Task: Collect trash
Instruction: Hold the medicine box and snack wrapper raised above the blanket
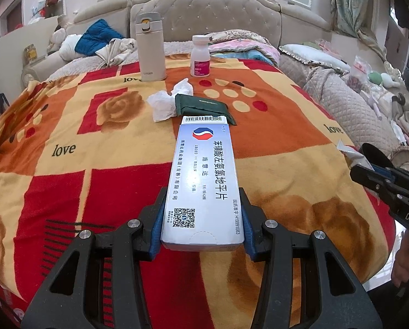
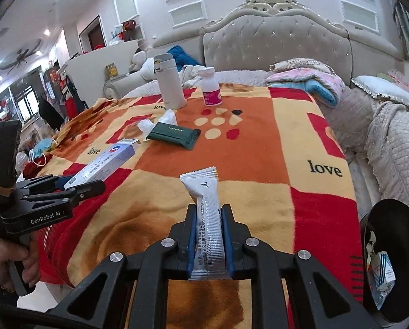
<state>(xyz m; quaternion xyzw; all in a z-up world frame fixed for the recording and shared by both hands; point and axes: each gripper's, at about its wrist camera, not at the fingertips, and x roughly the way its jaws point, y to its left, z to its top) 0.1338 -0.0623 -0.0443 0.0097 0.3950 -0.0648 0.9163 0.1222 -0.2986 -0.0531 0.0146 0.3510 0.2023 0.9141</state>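
My left gripper point(image 1: 203, 200) is shut on a white and blue medicine box point(image 1: 204, 181), held above the blanket; it also shows in the right wrist view point(image 2: 105, 164). My right gripper point(image 2: 208, 211) is shut on a white sachet point(image 2: 208, 219), seen at the right edge of the left wrist view point(image 1: 354, 155). Crumpled white tissue point(image 1: 164, 104) and a dark green packet point(image 1: 204, 107) lie on the blanket ahead, also in the right wrist view point(image 2: 174, 135).
A beige thermos point(image 1: 151, 46) and a white pill bottle point(image 1: 200, 56) stand at the blanket's far side. A black bin point(image 2: 393, 260) with trash inside sits at lower right. A patterned blanket point(image 1: 94, 164) covers the surface. Bedding lies to the right.
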